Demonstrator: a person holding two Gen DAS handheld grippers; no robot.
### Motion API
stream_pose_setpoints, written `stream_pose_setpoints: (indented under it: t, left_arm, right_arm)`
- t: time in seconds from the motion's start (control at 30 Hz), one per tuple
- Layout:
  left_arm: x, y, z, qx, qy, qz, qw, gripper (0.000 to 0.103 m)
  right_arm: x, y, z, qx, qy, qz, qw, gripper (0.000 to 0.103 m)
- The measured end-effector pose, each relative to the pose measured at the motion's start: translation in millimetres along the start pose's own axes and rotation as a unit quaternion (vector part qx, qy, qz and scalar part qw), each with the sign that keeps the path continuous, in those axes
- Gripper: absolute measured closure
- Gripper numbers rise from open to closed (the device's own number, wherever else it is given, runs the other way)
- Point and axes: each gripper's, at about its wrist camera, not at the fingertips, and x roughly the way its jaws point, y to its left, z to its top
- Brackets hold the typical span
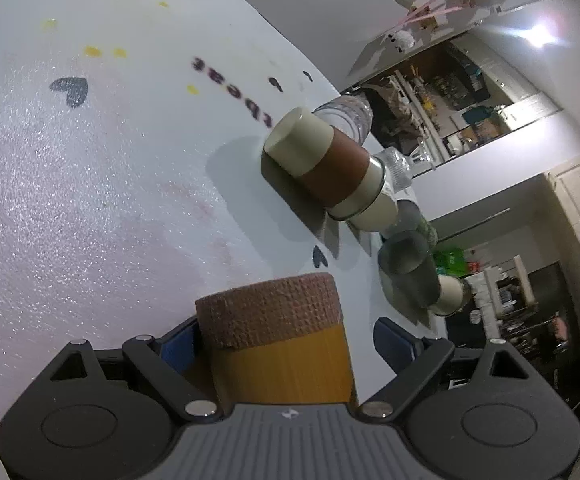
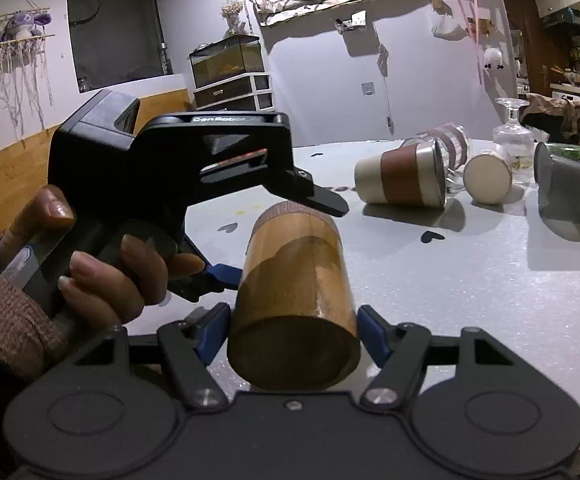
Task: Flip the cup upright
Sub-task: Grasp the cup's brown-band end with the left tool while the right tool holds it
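A wooden cup (image 2: pixel 296 300) with a brown textured band at one end lies on its side between the blue pads of my right gripper (image 2: pixel 294 332), its flat base toward the camera. The right jaws are closed against its sides. My left gripper (image 1: pixel 285 344) is rolled sideways and also has this cup (image 1: pixel 277 344) between its blue pads (image 1: pixel 392 344), which stand a little apart from it. In the right wrist view the left gripper's body (image 2: pixel 193 168) sits just left of and above the cup, held by a hand (image 2: pixel 101 272).
On the white table (image 2: pixel 470 300) several other cups lie on their sides: a cream and brown cup (image 2: pixel 404 176), a small cream cup (image 2: pixel 488 178), a grey cup (image 2: pixel 574 192). An upside-down wine glass (image 2: pixel 514 140) stands behind them.
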Motion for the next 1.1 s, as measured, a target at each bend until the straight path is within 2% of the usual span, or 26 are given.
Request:
stream_pose_setpoints:
  t: [0.37,0.47,0.6,0.7,0.77,0.93,1.1]
  left_arm:
    - [-1,0,2,0.007,-0.011,0.002,0.9999,0.012]
    - [-6,-5,1,0.024,-0.019,-0.005,0.9995,0.012]
    - [-21,-17,-3,0.070,-0.053,-0.017,0.9960,0.012]
    - [-37,-32,-10,0.123,-0.086,-0.021,0.9885,0.012]
    - [-44,-42,-17,0.159,-0.101,-0.011,0.9821,0.012]
    - [-55,-65,-45,0.261,-0.138,0.041,0.9547,0.023]
    - [-63,-71,-59,0.298,-0.150,0.056,0.9410,0.029]
  right_arm:
    - [-5,7,-5,-0.031,-0.005,-0.001,1.000,0.033]
    - [-6,9,-5,-0.039,-0.006,-0.002,0.999,0.033]
    - [-5,9,-4,-0.042,-0.009,0.003,0.999,0.033]
    - [-3,10,-1,-0.047,-0.011,0.007,0.999,0.033]
    - [-1,14,-2,-0.056,-0.013,0.005,0.998,0.033]
    - [-1,21,-3,-0.072,-0.012,0.005,0.997,0.033]
    - [0,22,-5,-0.075,-0.009,0.005,0.997,0.033]
